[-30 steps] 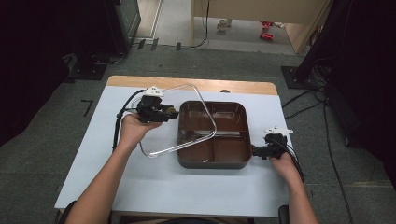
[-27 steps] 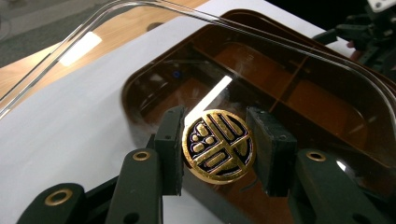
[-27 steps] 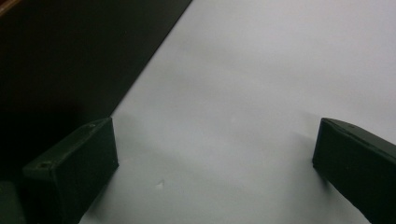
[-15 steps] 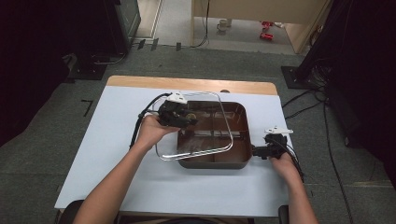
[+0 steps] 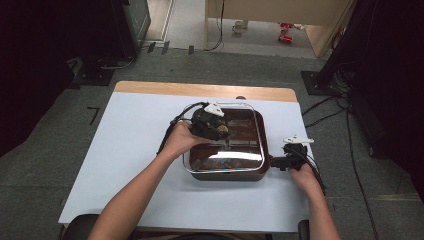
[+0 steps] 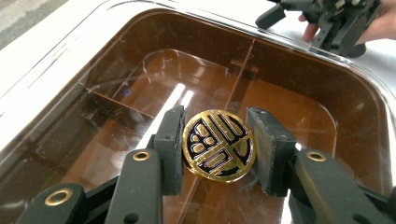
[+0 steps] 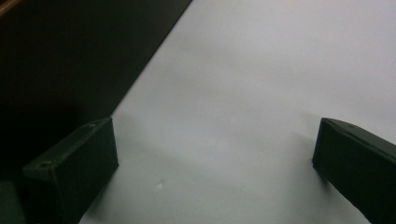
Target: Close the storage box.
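Observation:
A square brown pan [image 5: 226, 175] with inner dividers [image 6: 243, 70] sits on the white table. A clear glass lid [image 5: 240, 159] lies over it, roughly level. My left gripper [image 5: 220, 132] is shut on the lid's round black-and-gold knob [image 6: 218, 144], one pad on each side. My right gripper [image 5: 276, 162] rests on the table at the pan's right side. Its jaws stand wide open over bare table [image 7: 215, 140], and the pan's dark wall [image 7: 70, 60] lies just to their left. The right gripper [image 6: 327, 18] and its hand also appear beyond the pan's far corner.
The white table cover [image 5: 125, 150] has free room left of and in front of the pan. A wooden strip [image 5: 200, 90] runs along the far edge. Cables [image 5: 320, 107] trail on the floor at the right, beside dark stands.
My left gripper has carried the lid rightward, from the table left of the pan to over the pan. The right gripper has stayed put.

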A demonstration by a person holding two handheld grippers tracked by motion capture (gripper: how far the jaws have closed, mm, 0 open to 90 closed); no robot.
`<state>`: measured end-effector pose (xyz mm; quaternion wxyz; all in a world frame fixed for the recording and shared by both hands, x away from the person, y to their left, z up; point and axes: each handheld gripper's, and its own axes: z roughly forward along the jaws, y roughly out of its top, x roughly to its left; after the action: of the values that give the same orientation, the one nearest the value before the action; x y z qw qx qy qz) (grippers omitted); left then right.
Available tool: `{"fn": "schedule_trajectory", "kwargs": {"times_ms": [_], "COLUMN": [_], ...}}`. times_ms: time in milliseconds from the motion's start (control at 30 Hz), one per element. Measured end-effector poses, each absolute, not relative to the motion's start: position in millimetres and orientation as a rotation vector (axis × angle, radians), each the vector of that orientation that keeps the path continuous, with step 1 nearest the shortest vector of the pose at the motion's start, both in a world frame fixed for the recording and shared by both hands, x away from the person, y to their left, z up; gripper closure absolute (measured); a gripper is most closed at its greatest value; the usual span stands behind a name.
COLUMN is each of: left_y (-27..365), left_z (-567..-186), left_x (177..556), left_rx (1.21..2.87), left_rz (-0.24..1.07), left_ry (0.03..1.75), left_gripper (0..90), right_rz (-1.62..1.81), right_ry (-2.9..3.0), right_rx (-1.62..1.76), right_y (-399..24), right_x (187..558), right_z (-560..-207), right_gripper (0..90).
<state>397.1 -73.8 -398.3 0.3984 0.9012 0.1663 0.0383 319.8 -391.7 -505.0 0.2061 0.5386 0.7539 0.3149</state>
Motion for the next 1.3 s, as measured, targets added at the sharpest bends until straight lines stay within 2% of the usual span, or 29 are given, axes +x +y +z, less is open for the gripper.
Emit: {"fn": "schedule_trajectory", "kwargs": {"times_ms": [333,533,1133,1300], "left_y": [-91.0,-95.8,-96.4,-93.8], "left_z": [-408.3,-417.0,-424.5,-421.1], "left_x": [398.8,406.0,411.3,411.6], "left_rx": [2.314,2.309,2.284,2.270], "left_rz": [0.075,0.015,-0.022,-0.049], "left_ry": [0.354,0.388,0.417,0.443], "left_gripper": [60.1,60.1,59.4,56.7], "right_rz": [0.876,0.876,0.876,0.876], "right_ry": [2.101,2.101,2.101,2.101], "right_rx": [1.501,1.500,1.503,1.502], "right_y": [-391.7,-391.7,-391.6,-391.6], "right_x": [319.8,319.8,319.7,319.7], "right_z": [-504.9,-504.9,-504.9,-504.9], "right_gripper": [0.0,0.0,0.0,0.0]}}
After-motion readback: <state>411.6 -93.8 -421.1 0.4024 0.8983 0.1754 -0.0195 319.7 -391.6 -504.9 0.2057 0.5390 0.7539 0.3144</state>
